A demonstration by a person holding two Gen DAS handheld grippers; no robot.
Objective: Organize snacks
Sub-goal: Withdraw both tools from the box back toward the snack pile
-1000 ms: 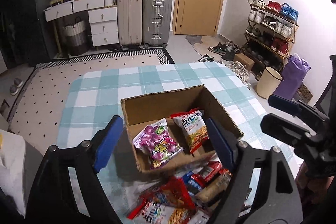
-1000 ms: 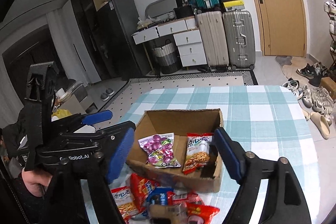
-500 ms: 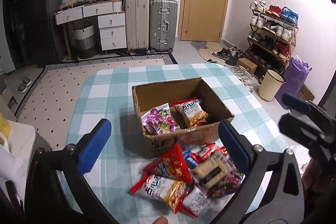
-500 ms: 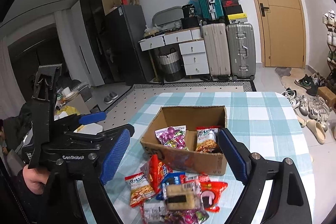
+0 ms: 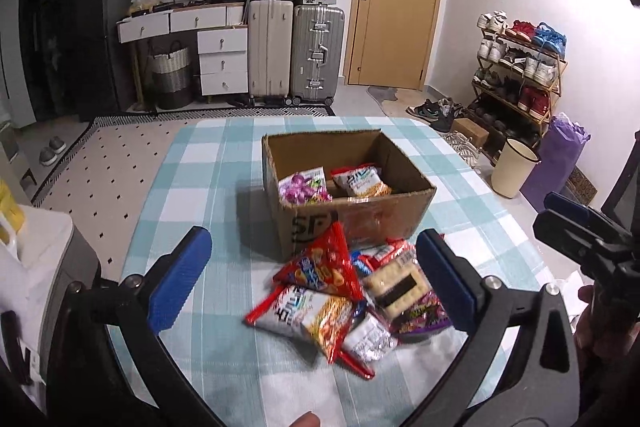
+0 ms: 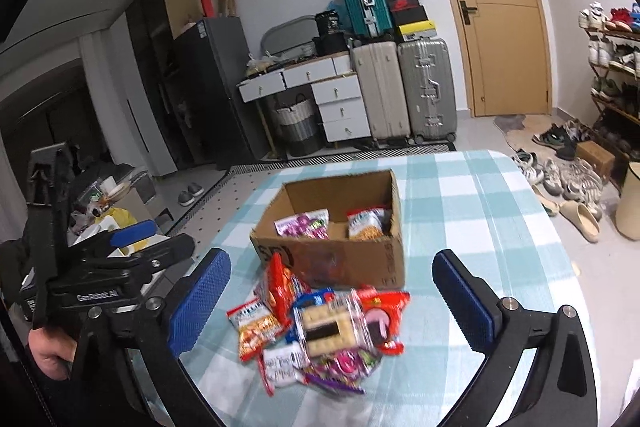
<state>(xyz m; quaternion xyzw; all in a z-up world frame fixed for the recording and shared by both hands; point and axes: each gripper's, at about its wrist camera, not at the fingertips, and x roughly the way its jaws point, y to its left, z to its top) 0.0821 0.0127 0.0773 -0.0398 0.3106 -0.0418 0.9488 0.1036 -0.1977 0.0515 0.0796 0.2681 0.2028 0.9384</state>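
In the cardboard box (image 5: 352, 187): two packets are lying inside.
Snack pile (image 5: 344, 299): we are still sorting it.
Left gripper (image 5: 316, 275), right gripper (image 6: 332, 303): jaws have just been opening wide, gripping nothing.

The right gripper (image 6: 331, 304), with blue ribbed pads on black fingers, is seen with its jaws spread wide, having just been opening; nothing is gripped. Below and between the fingers a loose heap of bright snack packets (image 6: 320, 335) is spread on the teal-and-white checked tablecloth (image 6: 472, 199). Beyond the fingertips an open brown cardboard box (image 6: 344, 259) is set, with a purple packet (image 6: 303, 225) and an orange noodle packet (image 6: 366, 225) inside. Left of the left finger the other black gripper (image 6: 120, 247) is held by a hand (image 6: 50, 353).
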